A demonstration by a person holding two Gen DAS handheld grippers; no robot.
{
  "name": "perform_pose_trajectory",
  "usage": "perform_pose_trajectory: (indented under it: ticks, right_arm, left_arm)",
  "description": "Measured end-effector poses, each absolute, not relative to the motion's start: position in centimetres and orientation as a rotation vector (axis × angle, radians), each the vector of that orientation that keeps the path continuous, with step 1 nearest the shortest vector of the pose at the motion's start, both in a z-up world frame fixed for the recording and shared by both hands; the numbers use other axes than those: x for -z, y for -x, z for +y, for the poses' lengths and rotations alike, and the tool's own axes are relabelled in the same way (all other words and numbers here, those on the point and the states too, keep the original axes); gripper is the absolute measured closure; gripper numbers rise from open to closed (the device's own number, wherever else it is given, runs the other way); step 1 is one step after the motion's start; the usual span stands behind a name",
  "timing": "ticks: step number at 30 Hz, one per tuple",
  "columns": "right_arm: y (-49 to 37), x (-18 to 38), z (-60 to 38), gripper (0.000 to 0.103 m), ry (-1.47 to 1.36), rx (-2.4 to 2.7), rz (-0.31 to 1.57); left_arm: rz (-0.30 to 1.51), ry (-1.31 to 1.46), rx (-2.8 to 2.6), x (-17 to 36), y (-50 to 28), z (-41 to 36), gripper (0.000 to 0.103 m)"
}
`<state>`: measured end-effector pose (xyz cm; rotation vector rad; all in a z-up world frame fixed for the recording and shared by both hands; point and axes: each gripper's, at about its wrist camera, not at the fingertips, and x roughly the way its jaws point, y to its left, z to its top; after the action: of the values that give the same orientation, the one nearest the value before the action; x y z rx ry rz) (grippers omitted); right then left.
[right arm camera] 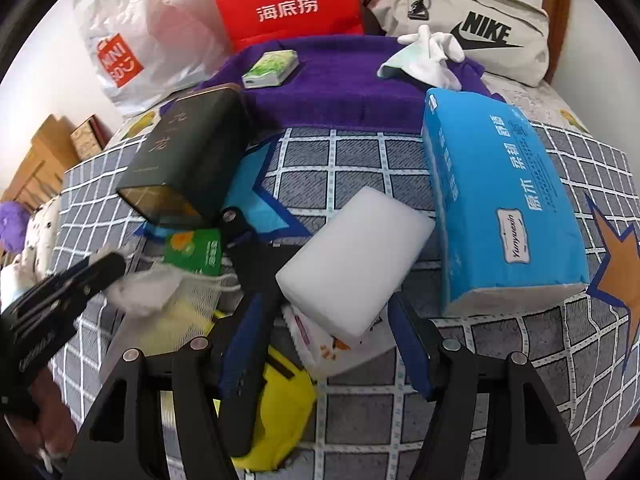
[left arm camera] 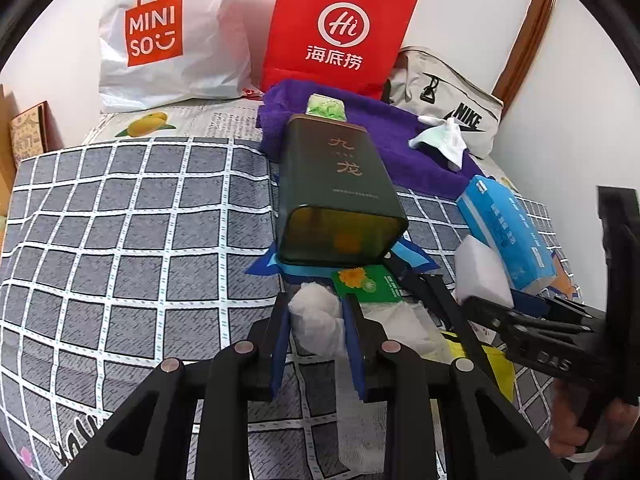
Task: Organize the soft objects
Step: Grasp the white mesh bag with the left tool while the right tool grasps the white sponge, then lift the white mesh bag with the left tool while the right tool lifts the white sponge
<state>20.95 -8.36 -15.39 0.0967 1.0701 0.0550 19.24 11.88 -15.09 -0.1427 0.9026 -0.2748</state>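
Note:
My left gripper [left arm camera: 316,312] is shut on a white cotton wad [left arm camera: 314,316], held just above the checked bedspread [left arm camera: 120,220]; it also shows in the right wrist view [right arm camera: 140,292]. My right gripper [right arm camera: 324,308] is open around a white sponge block [right arm camera: 356,264], its fingers on either side. A blue tissue pack [right arm camera: 500,204] lies right of the sponge. A green tissue packet [right arm camera: 198,252] and a yellow pouch [right arm camera: 280,396] lie between the grippers. A purple towel [right arm camera: 332,80] holds a small green packet [right arm camera: 272,68] and white gloves [right arm camera: 428,56].
A dark green tin [left arm camera: 336,196] lies on its side in the middle. At the back stand a white Miniso bag [left arm camera: 168,36], a red paper bag [left arm camera: 340,28] and a grey Nike bag [left arm camera: 448,104]. A wall [left arm camera: 568,120] closes the right side.

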Motion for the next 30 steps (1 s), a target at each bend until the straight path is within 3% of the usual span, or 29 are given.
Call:
perform_pose_trajectory:
  ticks: [3, 6, 8, 20, 30]
  right_arm:
    - [-21.2, 15.8, -8.3, 0.039, -0.082, -0.031, 1.055]
    - [-21.1, 15.9, -8.4, 0.052, -0.055, -0.044, 1.036]
    - [-21.0, 15.8, -8.4, 0.054, -0.038, -0.06, 1.033]
    - [-16.6, 12.7, -9.8, 0.054, 0.03, -0.181, 1.0]
    - [-11.7, 14.3, -13.9, 0.054, 0.029, -0.265, 1.082]
  left_arm:
    - [0.905, 0.148, 0.282, 15.1, -19.3, 11.8, 0.078]
    - [0.908, 0.149, 0.283, 15.2, -19.4, 11.8, 0.078]
    - [0.913, 0.151, 0.282, 15.3, -19.5, 11.8, 0.078]
    - [0.924, 0.139, 0.253, 15.2, -19.3, 11.4, 0.078]
    - [0.939, 0.133, 0.222, 15.3, -18.6, 10.8, 0.078]
